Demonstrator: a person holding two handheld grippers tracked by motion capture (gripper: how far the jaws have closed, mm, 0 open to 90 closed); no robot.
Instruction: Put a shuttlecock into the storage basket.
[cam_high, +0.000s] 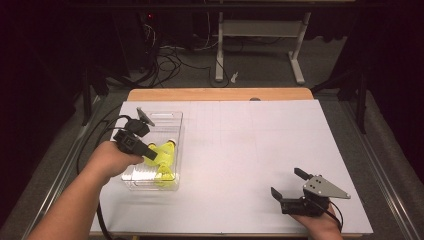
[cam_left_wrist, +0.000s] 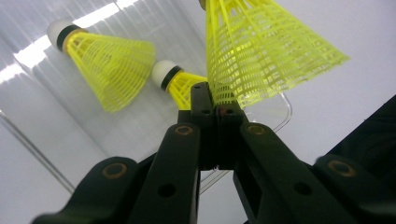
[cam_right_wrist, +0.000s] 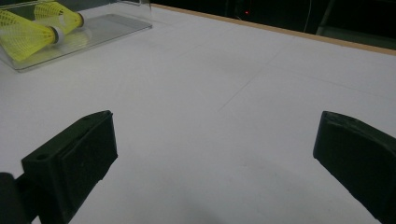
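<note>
My left gripper (cam_high: 151, 154) is shut on the skirt edge of a yellow plastic shuttlecock (cam_high: 166, 151), which it holds over a clear plastic box (cam_high: 162, 116) at the table's left. In the left gripper view the jaws (cam_left_wrist: 215, 100) pinch the held shuttlecock (cam_left_wrist: 261, 51) by the rim of its mesh. Two more yellow shuttlecocks (cam_left_wrist: 105, 63) (cam_left_wrist: 180, 81) with white, black-banded corks lie in the box (cam_left_wrist: 56, 116) below. My right gripper (cam_high: 286, 182) rests open near the front right of the table, with nothing between its jaws (cam_right_wrist: 215, 140).
The white table top (cam_high: 250, 145) stretches between the box and my right hand. In the right gripper view the box (cam_right_wrist: 107, 25) with the lying shuttlecocks (cam_right_wrist: 23, 28) sits far off at the upper left. Cables and a desk frame (cam_high: 260, 30) stand beyond the far edge.
</note>
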